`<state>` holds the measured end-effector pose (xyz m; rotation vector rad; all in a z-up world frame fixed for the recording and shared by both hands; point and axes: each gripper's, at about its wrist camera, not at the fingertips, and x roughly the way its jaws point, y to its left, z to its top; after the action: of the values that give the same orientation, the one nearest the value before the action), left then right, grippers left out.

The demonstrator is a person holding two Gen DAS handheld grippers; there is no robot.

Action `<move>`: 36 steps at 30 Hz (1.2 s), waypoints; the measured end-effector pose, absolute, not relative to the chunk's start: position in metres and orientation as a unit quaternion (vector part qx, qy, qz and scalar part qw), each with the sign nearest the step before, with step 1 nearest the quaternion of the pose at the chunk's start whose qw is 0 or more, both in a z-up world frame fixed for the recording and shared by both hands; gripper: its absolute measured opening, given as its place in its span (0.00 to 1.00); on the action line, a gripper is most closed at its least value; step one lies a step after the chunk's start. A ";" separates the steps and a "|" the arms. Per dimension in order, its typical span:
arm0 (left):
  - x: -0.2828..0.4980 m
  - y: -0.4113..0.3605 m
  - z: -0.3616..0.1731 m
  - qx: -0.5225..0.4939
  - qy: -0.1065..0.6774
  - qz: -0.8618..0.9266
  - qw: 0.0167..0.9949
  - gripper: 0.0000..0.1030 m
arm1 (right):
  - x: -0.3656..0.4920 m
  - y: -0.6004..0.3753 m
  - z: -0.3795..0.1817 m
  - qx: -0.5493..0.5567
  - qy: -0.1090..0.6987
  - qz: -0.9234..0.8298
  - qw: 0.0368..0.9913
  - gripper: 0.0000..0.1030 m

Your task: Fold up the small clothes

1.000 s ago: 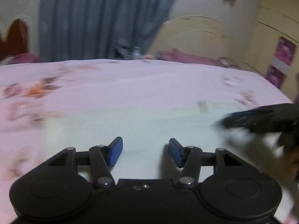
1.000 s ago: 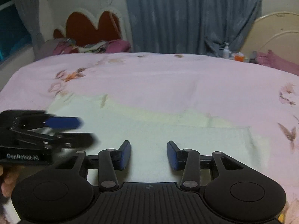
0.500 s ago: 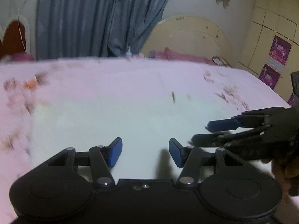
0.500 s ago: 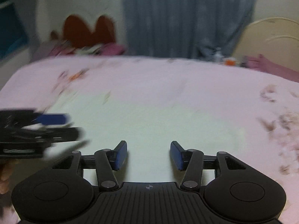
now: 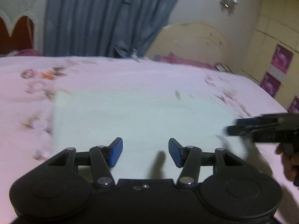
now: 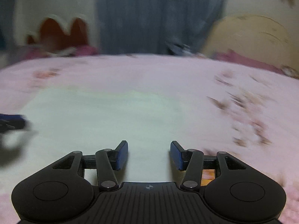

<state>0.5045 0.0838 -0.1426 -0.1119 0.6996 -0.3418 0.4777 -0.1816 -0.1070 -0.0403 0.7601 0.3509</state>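
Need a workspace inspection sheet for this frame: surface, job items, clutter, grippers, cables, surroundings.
Surface: bed with pink floral sheet, blurred.
Job's things: pale cloth lying flat on the bed; folds not discernible.
Clutter: nothing seen on the bed near the cloth.
Grippers: left gripper open, nothing between the pads, over the cloth's near edge; right gripper open, empty, likewise.
Cables: nothing seen.
Surroundings: blue curtain, red headboard, cream headboard, posters on the wardrobe.
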 end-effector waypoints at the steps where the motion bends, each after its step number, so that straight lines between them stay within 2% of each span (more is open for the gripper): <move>1: 0.503 0.076 -0.146 -0.049 0.347 -0.169 0.921 0.51 | 0.475 -0.170 -0.109 -0.028 0.376 0.186 0.907 0.49; 5: 0.495 0.063 -0.158 -0.015 0.365 -0.151 0.918 0.51 | 0.465 -0.152 -0.126 -0.075 0.392 0.180 0.899 0.49; 10: 0.475 0.088 -0.151 -0.047 0.358 -0.135 0.923 0.51 | 0.452 -0.171 -0.116 -0.055 0.395 0.146 0.905 0.49; 16: 0.445 0.064 -0.150 -0.039 0.354 -0.158 0.921 0.51 | 0.411 -0.134 -0.115 -0.054 0.386 0.229 0.892 0.49; 18: 0.437 0.059 -0.156 -0.037 0.364 -0.153 0.918 0.47 | 0.407 -0.129 -0.121 -0.051 0.394 0.236 0.887 0.48; 22: 0.426 0.062 -0.160 -0.037 0.365 -0.141 0.920 0.50 | 0.400 -0.129 -0.126 -0.057 0.398 0.235 0.885 0.49; 36: 0.389 0.121 -0.156 -0.058 0.357 -0.063 0.930 0.48 | 0.381 -0.217 -0.133 -0.053 0.431 0.113 0.894 0.48</move>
<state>0.3893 0.1208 -0.1561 -0.1188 0.7320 -0.1298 0.3811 -0.2166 -0.1331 -0.1103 0.8934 0.2350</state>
